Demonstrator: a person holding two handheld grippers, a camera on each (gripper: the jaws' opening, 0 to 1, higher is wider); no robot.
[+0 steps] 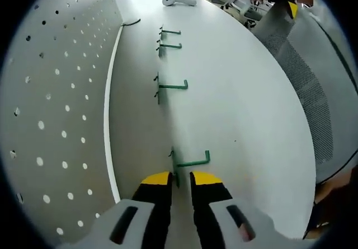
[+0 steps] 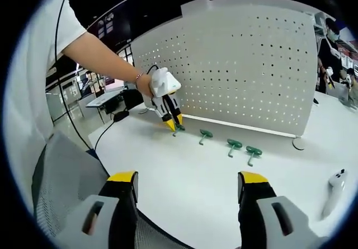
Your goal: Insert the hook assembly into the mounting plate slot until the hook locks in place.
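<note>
Smooth white table, thin green hooks, perforated pegboard

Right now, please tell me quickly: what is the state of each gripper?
Left gripper: jaws nearly together at a green hook on the white table; a firm grip cannot be told.
Right gripper: open, holding nothing.

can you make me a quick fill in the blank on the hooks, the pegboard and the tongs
1. The number of green hooks lying on the white table is ____.
2. The left tongs reach the hook at the ____ of the row.
3. The right tongs hold ____.
4. The white pegboard stands ____ on the table.

Missing words: four; end; nothing; upright
</note>
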